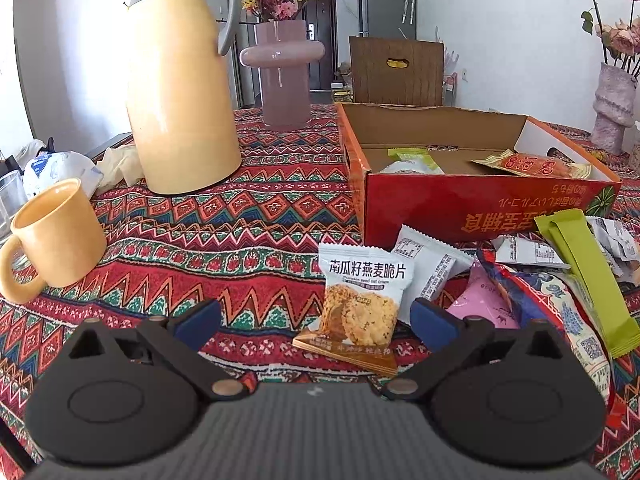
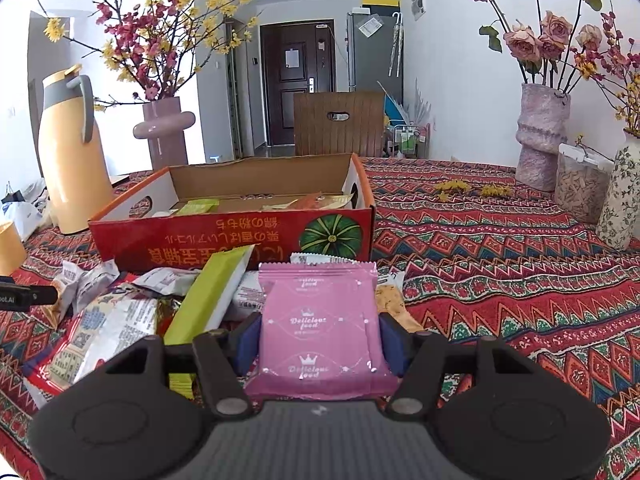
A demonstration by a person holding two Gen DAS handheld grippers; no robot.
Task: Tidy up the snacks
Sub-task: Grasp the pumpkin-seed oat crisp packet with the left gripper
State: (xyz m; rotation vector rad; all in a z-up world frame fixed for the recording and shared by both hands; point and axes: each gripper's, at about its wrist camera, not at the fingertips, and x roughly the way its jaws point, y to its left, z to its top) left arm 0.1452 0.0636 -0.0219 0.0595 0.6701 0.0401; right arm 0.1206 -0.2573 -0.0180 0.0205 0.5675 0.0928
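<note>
A red cardboard box (image 1: 480, 204) stands open on the patterned tablecloth with a few snack packets inside; it also shows in the right wrist view (image 2: 224, 236). A pile of loose snack packets (image 2: 120, 308) lies in front of it. My left gripper (image 1: 316, 320) is open and empty, with a white oat crisp packet (image 1: 360, 304) lying between its fingers on the cloth. My right gripper (image 2: 318, 340) is shut on a pink snack packet (image 2: 320, 320), held a little above the pile in front of the box. The pink packet also shows in the left wrist view (image 1: 484, 304).
A yellow thermos jug (image 1: 180, 92) and a yellow mug (image 1: 52, 236) stand to the left of the box. A pink vase (image 1: 284, 68) stands behind. More vases (image 2: 540, 136) and a clear container (image 2: 580, 184) stand at the far right. A chair (image 2: 340, 124) is behind the table.
</note>
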